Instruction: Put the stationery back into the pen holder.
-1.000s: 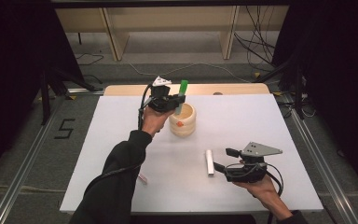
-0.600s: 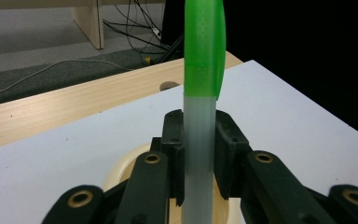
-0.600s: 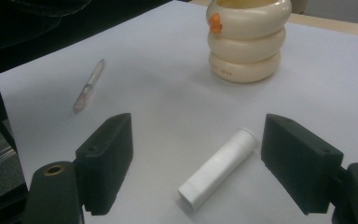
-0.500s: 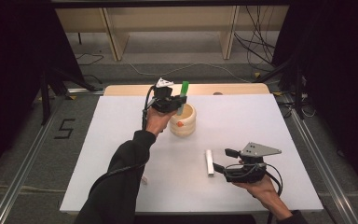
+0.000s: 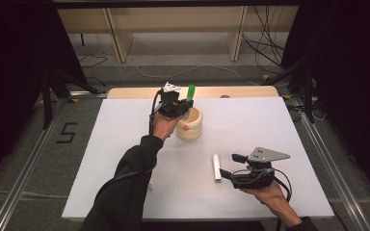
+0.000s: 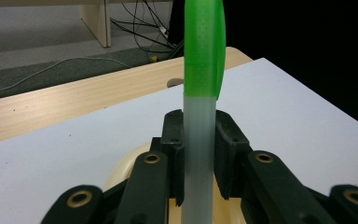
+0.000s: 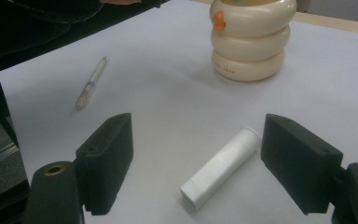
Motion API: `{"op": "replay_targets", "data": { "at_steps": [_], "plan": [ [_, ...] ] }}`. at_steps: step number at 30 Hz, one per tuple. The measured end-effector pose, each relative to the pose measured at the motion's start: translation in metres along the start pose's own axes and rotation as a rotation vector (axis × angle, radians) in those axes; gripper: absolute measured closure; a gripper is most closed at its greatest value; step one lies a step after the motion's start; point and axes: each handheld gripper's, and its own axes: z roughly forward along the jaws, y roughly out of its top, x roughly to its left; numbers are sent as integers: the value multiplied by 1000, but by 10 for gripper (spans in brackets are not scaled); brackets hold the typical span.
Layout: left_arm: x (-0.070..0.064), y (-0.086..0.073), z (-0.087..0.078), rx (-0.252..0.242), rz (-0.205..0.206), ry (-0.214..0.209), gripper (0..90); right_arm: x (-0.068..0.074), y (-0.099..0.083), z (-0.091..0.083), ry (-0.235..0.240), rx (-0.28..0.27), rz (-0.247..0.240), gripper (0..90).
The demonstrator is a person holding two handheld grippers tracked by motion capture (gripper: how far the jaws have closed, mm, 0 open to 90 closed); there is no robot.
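While the green-capped tube (image 6: 200, 116) stands upright between the jaws of the left gripper (image 5: 177, 107), it is pinched by its pale, translucent lower part, with the bright green upper part rising clear above the jaw tips. From the high view the tube is held over the cream ribbed pot (image 5: 191, 124), at the pot's far-left rim; the left gripper view shows the pot's pale rim directly below the jaws — whether the tube's lower end reaches into the pot is hidden by the gripper.

Nearer the person, a white tube (image 7: 223, 164) lies flat on the white table (image 5: 250, 115), well apart from the pot. It sits between the two widely spread jaws of the right gripper (image 7: 196, 163), which touch nothing; in the high view the gripper rests low at the tube's right side, held in the person's right hand (image 5: 265, 192).

A thin clear pen-like stick (image 7: 91, 83) lies on the table farther off to the left in the right gripper view — near the dark sleeve (image 5: 130, 183) of the left arm. The pot carries a small orange mark on its side.
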Motion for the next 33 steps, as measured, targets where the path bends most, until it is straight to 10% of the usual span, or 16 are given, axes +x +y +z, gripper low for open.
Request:
{"op": "replay_targets", "data": {
  "at_steps": [29, 33],
  "plan": [
    [0, -13, 12, 26, -15, 31, 752, 1, 0, 1, 6, 5, -5, 262],
    [0, -12, 9, 33, -9, 42, 591, 1, 0, 1, 6, 5, -5, 262]
  ]
}}
